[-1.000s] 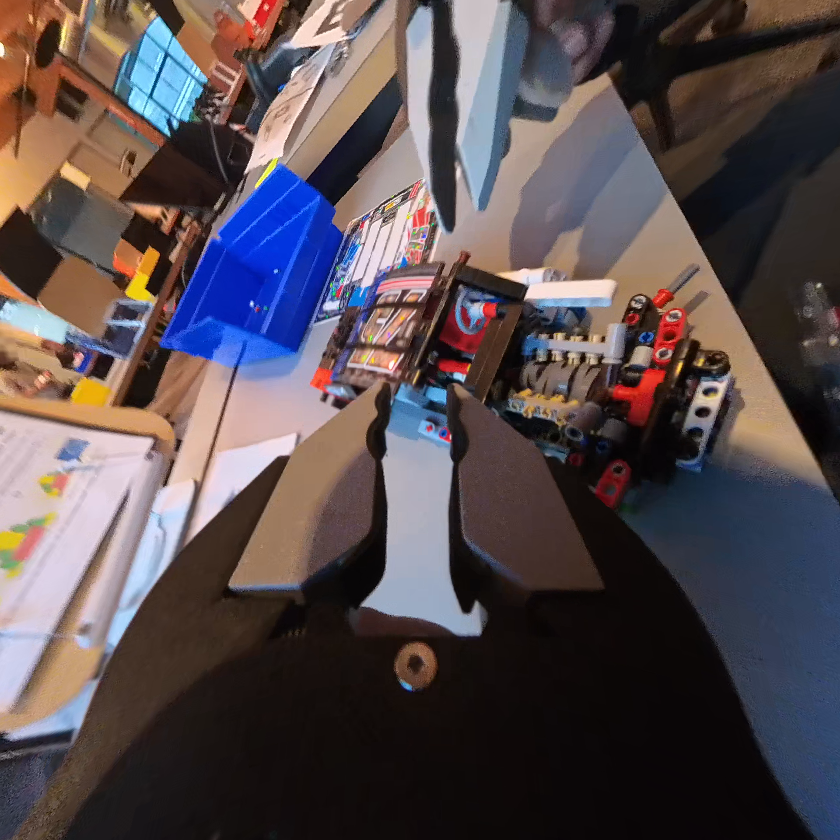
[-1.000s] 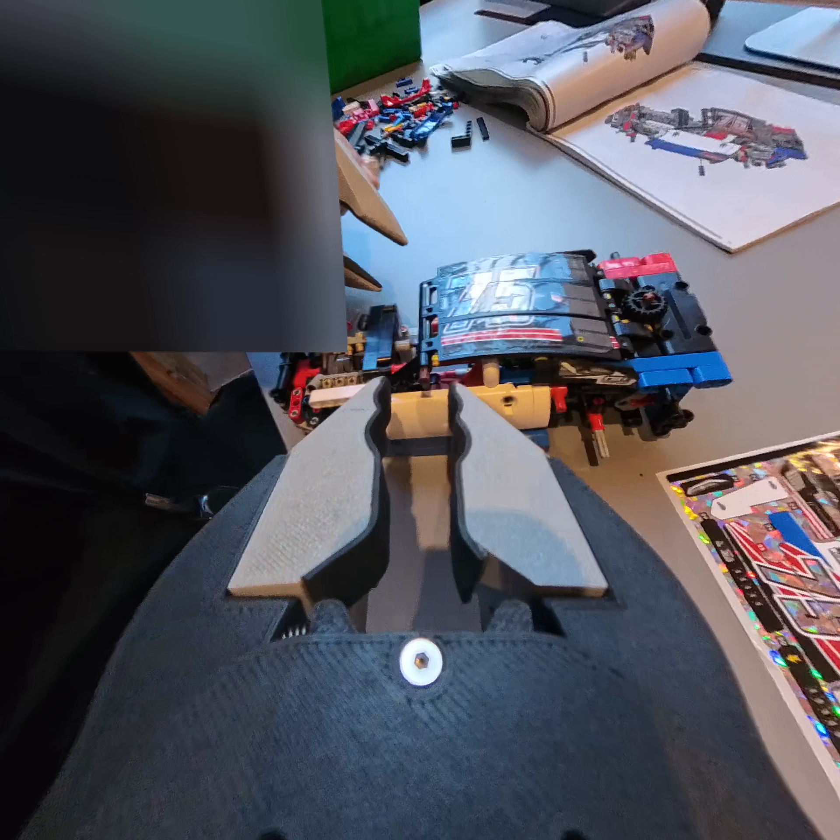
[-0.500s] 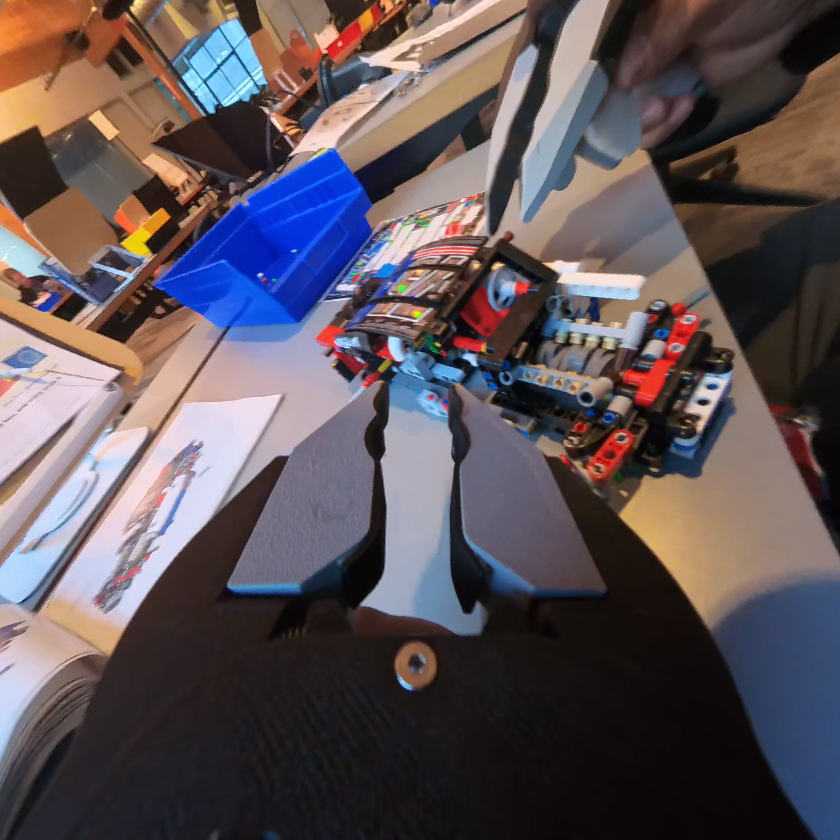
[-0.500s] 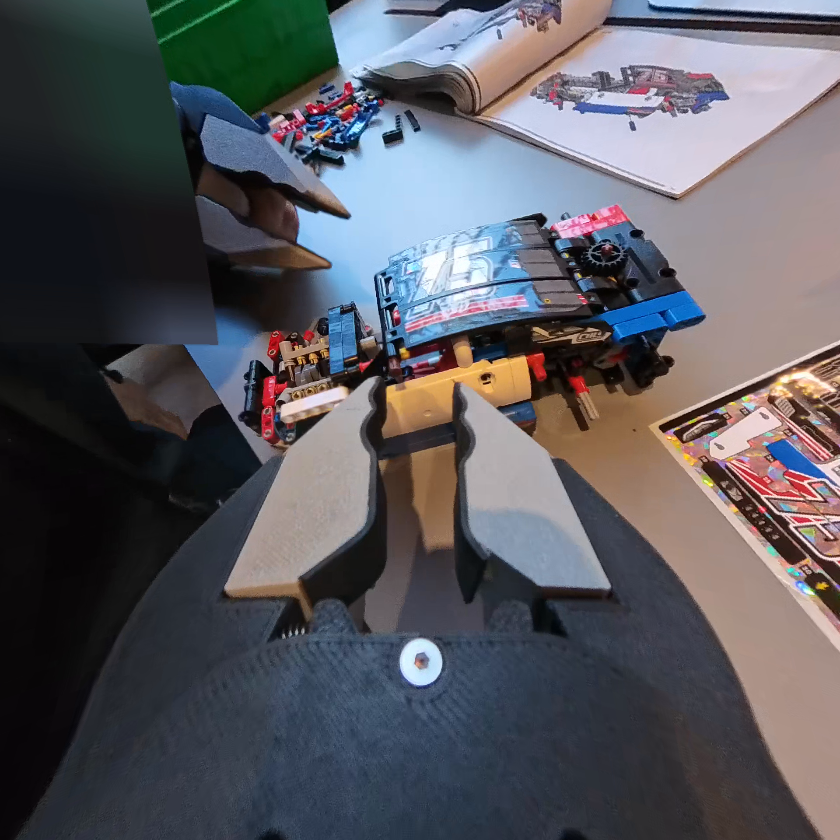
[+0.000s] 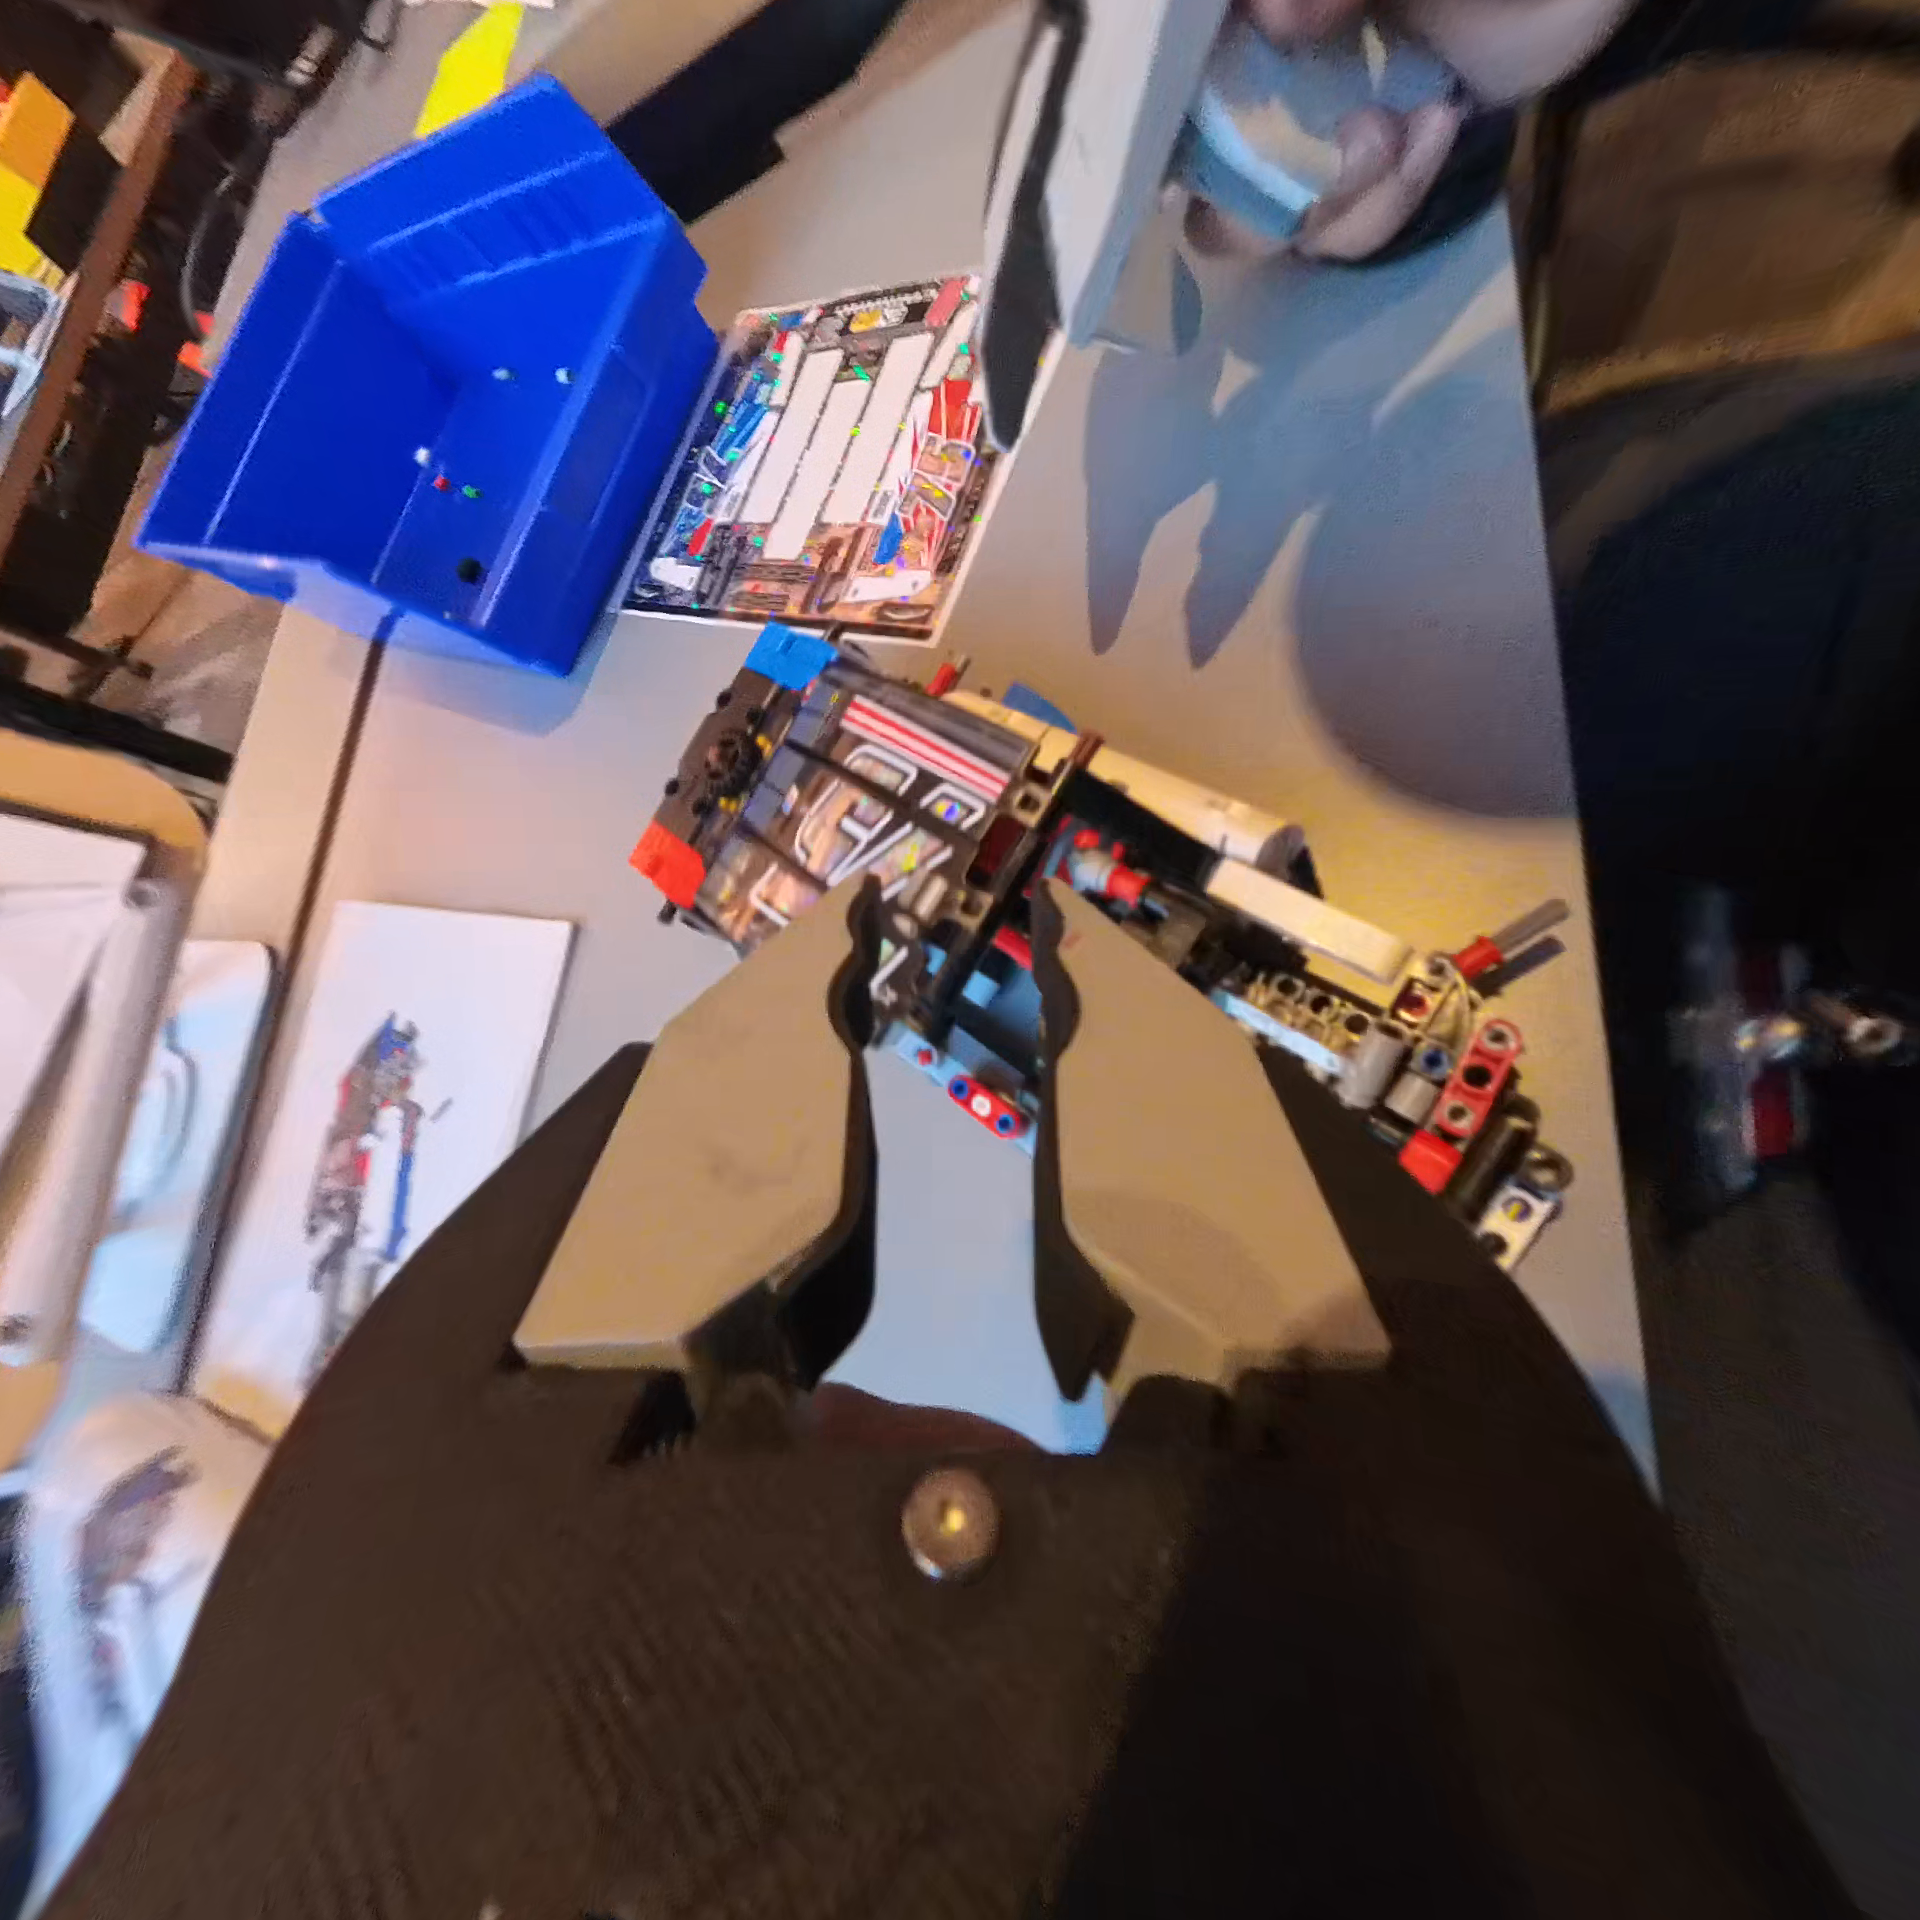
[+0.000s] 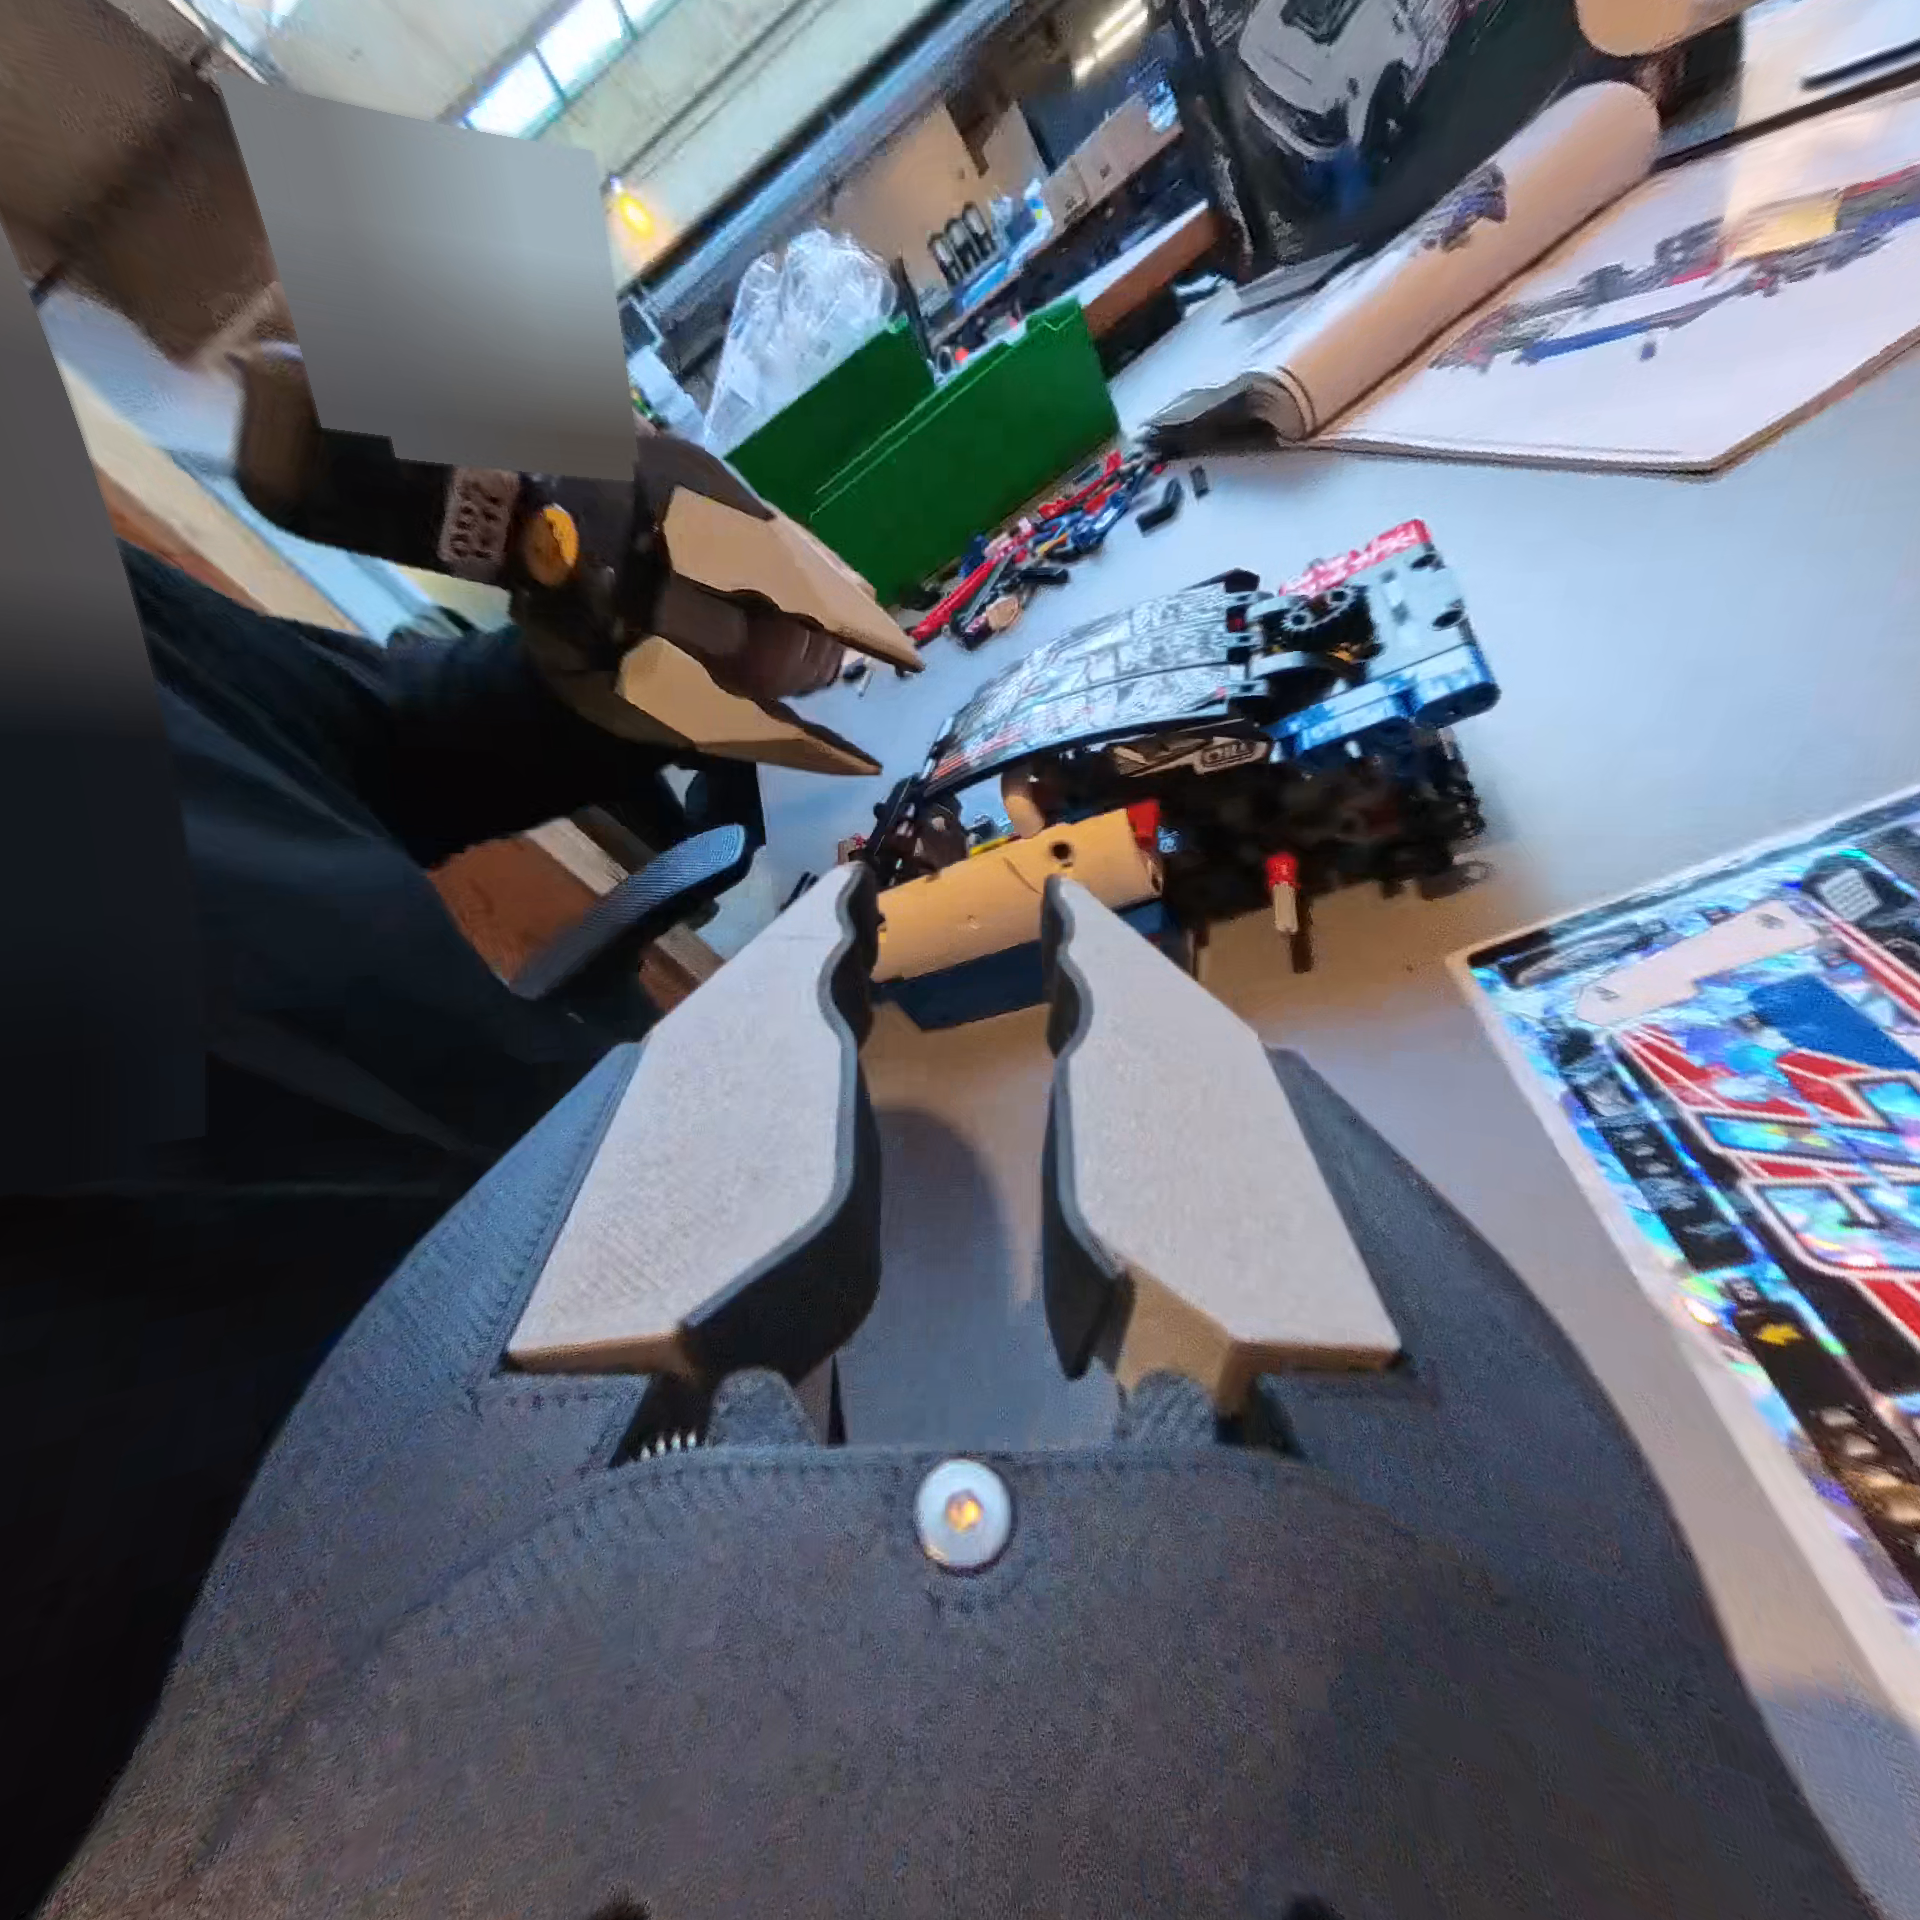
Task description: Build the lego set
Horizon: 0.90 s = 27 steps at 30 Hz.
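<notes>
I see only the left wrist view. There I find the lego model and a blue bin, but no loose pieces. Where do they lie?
Observer: The loose pieces lie in a small heap on the table, between the green bin and the lego model.
Operator: In my view the right gripper is blurred. Does it hold a piece?
Observer: No. The right gripper is open, with nothing between its fingers, and it points at the pale side panel of the model.
</notes>
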Each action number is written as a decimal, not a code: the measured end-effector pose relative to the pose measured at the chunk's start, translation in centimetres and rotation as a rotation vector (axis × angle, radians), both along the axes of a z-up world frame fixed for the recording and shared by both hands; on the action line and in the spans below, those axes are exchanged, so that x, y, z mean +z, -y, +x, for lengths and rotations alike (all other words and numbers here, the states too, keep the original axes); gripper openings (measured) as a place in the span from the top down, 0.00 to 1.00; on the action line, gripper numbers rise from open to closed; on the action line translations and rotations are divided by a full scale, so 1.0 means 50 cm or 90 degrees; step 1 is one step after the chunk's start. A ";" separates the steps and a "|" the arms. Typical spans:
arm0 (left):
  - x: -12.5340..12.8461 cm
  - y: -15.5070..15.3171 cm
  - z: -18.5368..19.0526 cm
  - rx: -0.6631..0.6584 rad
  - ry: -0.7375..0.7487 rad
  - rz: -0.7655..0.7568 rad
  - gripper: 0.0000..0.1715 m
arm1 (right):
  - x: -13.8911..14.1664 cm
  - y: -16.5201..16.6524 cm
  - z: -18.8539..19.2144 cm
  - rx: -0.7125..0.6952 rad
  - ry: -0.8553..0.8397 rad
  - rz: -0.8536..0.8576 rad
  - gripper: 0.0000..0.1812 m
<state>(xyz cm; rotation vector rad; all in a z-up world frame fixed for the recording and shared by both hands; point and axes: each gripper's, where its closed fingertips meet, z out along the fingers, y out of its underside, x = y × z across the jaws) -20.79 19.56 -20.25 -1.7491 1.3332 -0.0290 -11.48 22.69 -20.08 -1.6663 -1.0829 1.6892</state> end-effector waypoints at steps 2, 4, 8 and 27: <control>0.006 -0.009 0.025 -0.022 -0.073 0.010 0.85 | -0.010 0.011 -0.007 0.015 0.023 -0.001 0.85; 0.009 -0.020 0.040 -0.046 -0.139 0.027 0.84 | -0.021 0.028 -0.019 0.035 0.049 -0.010 0.86; -0.009 -0.020 0.043 -0.106 -0.233 0.074 0.88 | -0.014 0.058 -0.048 0.058 0.035 -0.042 0.86; -0.014 -0.012 0.051 -0.252 -0.284 0.101 0.92 | -0.045 0.065 -0.094 0.089 0.121 0.246 0.97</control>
